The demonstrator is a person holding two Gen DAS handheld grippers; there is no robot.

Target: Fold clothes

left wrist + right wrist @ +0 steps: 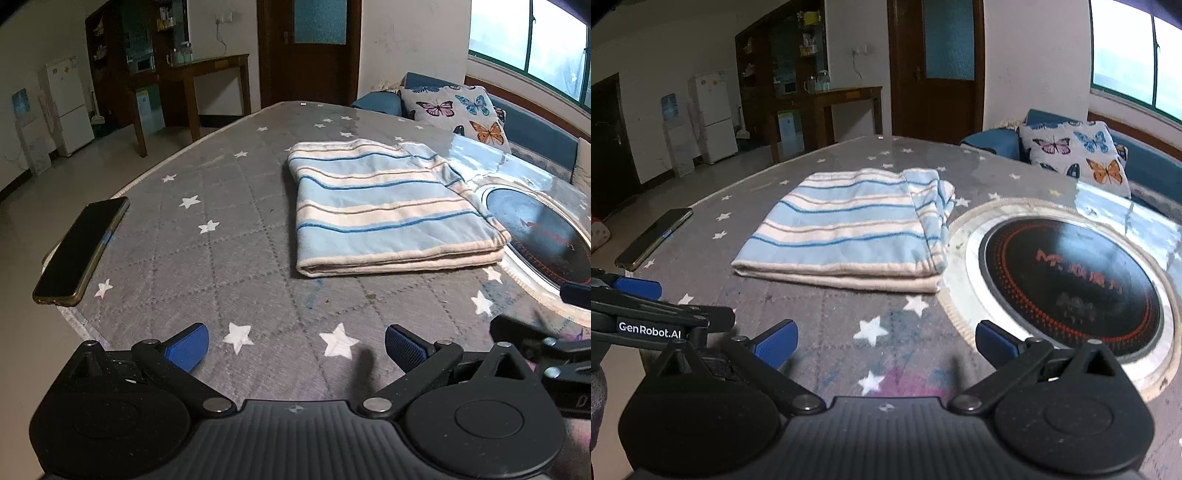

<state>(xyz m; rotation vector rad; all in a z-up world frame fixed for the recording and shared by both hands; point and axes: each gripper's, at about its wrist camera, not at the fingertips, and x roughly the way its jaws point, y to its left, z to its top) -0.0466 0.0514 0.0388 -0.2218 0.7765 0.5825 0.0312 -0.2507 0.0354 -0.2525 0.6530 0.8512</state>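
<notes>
surface (229, 236): grey quilted cover scattered with white stars is being shown
folded garment (384, 214): pale blue and cream bands with thin darker blue lines are being displayed
phone (79, 251): black face with a gold-toned edge is being seen
round hob (1071, 288): black glass ringed with red dots is being shown
cushion (454, 110): white, with purple, blue and orange butterflies
hand-held gripper pads (777, 341): blue, on black arms

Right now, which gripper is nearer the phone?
Left. The left gripper hangs open just inside the table edge where the phone lies; the right gripper is open farther along, by the round cooktop.
</notes>
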